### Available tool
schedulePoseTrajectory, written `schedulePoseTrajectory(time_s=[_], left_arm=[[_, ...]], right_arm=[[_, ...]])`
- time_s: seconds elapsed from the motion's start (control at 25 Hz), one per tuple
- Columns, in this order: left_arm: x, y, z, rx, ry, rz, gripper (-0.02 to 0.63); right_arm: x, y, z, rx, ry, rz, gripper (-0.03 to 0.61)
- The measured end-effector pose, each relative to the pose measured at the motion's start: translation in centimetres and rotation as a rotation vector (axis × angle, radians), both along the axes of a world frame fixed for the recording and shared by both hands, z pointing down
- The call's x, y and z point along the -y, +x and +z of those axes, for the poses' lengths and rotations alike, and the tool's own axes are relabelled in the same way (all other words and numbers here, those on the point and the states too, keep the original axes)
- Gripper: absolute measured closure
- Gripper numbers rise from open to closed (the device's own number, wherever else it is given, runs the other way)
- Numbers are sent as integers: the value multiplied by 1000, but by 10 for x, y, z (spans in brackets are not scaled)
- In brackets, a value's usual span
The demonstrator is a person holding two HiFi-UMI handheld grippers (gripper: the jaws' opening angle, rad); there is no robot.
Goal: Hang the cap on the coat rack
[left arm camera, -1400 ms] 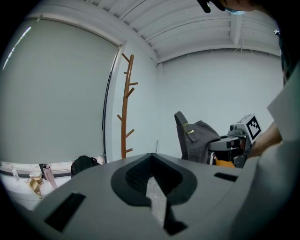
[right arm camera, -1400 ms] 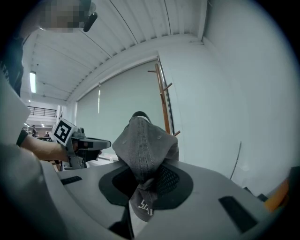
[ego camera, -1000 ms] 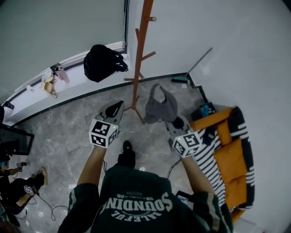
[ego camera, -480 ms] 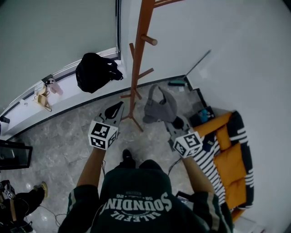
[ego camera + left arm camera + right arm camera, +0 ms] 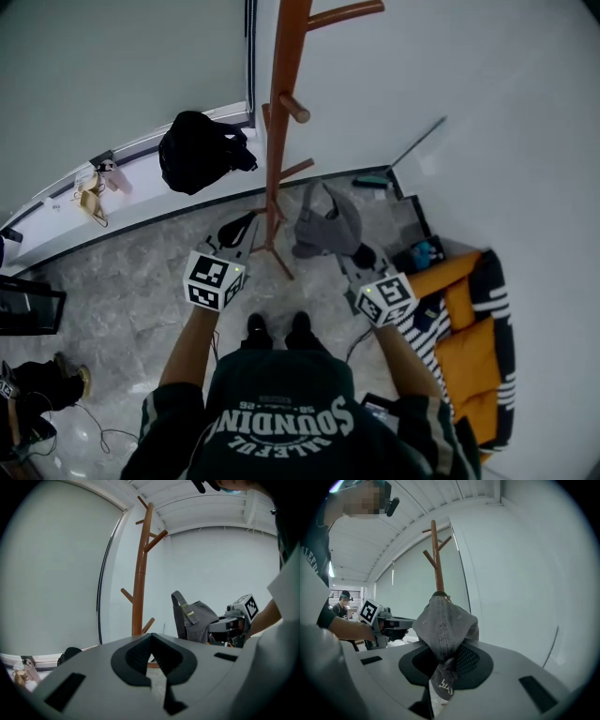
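The right tool [image 5: 361,255] pinches the grey cap [image 5: 328,225] — in the right gripper view its jaws close on a fold of fabric at the cap's lower edge, and the rest of the cap stands up above them. The cap is in the air, on none of the pegs. From the head view it sits at 12 o'clock of the right tool and at about 3 o'clock of the lower pole of the coat rack [image 5: 281,112], near the short low pegs. The left gripper view shows clear wall between cap and pole.

The left tool [image 5: 240,228] is pressed together with nothing in it; its tips meet at the far end. It hangs at about 9 o'clock of the rack's foot, so the pole rises between the two tools. The rack is brown wood, with pegs angling up from the pole at several heights, and stands at the person's 12 o'clock, in the corner beside a window.

A black bag [image 5: 199,150] lies on the window ledge [image 5: 56,208] at 10 o'clock. An orange sofa [image 5: 469,337] with a striped cover is at 4 o'clock — well apart from the rack. The floor [image 5: 131,291] is grey marbled tile.
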State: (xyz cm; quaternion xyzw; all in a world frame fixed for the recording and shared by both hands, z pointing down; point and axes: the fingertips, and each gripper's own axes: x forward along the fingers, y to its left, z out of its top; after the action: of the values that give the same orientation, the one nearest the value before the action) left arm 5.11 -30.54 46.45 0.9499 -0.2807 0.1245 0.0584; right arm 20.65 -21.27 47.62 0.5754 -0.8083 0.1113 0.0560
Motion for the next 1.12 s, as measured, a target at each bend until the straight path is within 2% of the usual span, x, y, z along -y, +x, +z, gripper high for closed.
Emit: schedulePoseTrajectory(time_s=[0.12,0.32,0.6,1.12], left_arm=[[4,20,-2,9,-3,-30,614],[2,18,5,6,-5,-63,614],[1,32,11,17,-18,-105,614],[7,23,21,30,-36,-219,614]], right_arm=[[9,22,-2,15,-1,-33,523],[13,24,1,23,1,-63,523],[24,48,7,37,-14,-97,523],[81,67,28,27,-67,-197,523]])
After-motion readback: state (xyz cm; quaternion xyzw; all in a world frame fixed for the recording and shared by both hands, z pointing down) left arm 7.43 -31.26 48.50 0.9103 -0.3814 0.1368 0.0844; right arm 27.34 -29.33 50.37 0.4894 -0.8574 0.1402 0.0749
